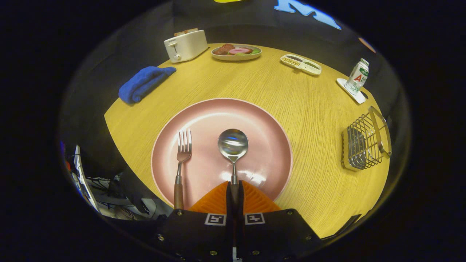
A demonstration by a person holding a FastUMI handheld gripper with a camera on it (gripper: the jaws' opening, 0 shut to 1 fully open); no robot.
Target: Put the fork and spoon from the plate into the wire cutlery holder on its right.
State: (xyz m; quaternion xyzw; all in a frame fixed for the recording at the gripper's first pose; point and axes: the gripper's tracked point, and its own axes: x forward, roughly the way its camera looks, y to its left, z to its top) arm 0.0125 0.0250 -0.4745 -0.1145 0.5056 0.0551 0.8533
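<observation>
The spoon [233, 145] handle's end is hidden between the gripper [235, 193] fingers. The fork [181, 163] handle's tip is hidden behind the gripper body.

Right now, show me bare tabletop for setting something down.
Bare wood lies between the pink plate and the wire holder, and between plate and food dish. The far edge is crowded. The gripper has its jaws shut on the spoon.

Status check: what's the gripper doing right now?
Gripper shut on spoon handle. Fork lying on pink plate. Wire holder off right, bare table between.
</observation>
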